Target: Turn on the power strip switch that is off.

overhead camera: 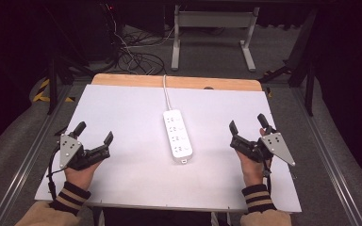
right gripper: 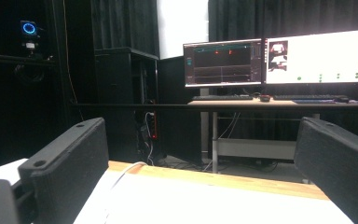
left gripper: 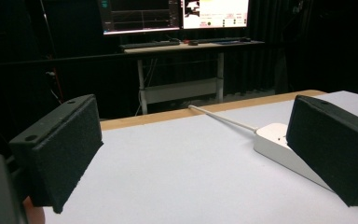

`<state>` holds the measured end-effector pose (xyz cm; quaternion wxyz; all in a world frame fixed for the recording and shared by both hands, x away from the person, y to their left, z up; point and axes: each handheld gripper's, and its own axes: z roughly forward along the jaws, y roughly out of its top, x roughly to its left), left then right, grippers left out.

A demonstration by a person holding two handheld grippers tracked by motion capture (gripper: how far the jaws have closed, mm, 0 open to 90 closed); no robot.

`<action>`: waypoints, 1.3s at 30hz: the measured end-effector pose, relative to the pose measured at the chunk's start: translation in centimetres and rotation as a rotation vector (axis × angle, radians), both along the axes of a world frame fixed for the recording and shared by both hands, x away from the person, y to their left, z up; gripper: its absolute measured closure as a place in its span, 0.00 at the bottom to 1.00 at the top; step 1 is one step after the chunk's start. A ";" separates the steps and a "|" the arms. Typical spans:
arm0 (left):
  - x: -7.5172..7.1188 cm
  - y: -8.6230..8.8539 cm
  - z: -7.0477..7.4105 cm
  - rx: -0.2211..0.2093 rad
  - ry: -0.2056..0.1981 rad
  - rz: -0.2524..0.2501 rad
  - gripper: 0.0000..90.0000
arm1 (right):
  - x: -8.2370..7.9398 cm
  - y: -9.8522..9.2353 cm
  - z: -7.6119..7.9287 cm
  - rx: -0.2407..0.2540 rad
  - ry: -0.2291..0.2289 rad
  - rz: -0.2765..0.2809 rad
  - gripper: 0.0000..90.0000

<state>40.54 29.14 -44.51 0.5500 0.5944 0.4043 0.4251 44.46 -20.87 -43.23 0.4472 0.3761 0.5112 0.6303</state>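
A white power strip (overhead camera: 177,136) lies in the middle of the white table top (overhead camera: 122,113), its cord (overhead camera: 166,94) running off the far edge. My left gripper (overhead camera: 94,133) rests open near the table's left side, held by a hand in a striped cuff. In the left gripper view its jaws stand wide apart with nothing between them, and the power strip (left gripper: 279,144) lies ahead on the right. My right gripper (overhead camera: 247,123) rests open at the table's right side. In the right gripper view its jaws are also wide apart and empty, with the cord (right gripper: 121,175) at lower left.
A wooden strip (overhead camera: 179,82) edges the table's far side. Beyond it stand a desk frame (overhead camera: 212,33) and tangled floor cables (overhead camera: 136,56). Monitors (right gripper: 270,60) and a keyboard sit on a desk past the table. Metal rails run along both sides.
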 end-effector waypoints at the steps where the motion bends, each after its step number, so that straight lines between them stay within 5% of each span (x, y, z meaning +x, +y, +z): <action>1: 0.0 0.0 0.0 0.000 0.000 -0.001 0.04 | 0.0 0.0 0.0 -0.002 -0.002 0.002 0.04; 39: -0.2 -0.1 0.0 -0.002 0.002 -0.008 0.05 | 0.0 0.2 -0.7 -0.042 0.066 0.008 0.06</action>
